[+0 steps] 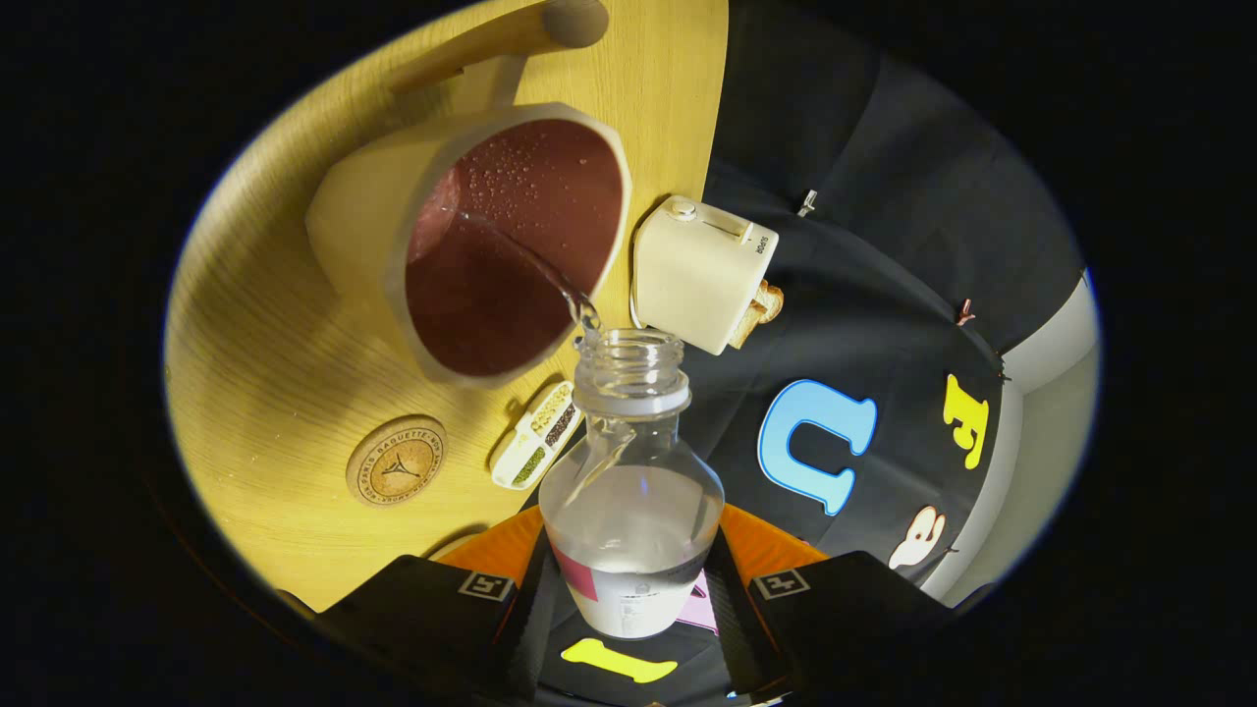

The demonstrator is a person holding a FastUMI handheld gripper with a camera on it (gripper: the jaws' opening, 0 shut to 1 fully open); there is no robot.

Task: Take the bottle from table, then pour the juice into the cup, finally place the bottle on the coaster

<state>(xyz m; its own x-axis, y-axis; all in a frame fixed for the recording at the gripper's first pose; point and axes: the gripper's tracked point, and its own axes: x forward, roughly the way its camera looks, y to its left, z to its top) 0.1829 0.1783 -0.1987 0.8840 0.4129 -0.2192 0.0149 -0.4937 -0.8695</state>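
Clear plastic is sitting squarely in the claw: the gripper [630,589] is clamping the bottle [631,491] by its lower body, both fingers pressing its sides at the bottom centre of the frame. Moving outward, the bottle's long axis is running straight ahead from the fingers, neck leading, and the whole thing is tipping over towards the cup. A thin stream of liquid [535,265] is arcing from the open mouth [630,355] up and left into the cup [501,241], which is standing on the wooden table [275,353] in the upper left (droplets are speckling its dark inner wall). Plenty of liquid is remaining in the bottle, so I judge the pour is midway.

Now the relation that matters for the last step: the coaster [396,460], a round cork disc, is lying left of the fingers and below the cup in the picture, just beside a small seed tray [535,435]. The bottle will be needing to swing upright, then travel left to it. A cream toaster [702,270] is sitting just beyond the mouth, to the right.
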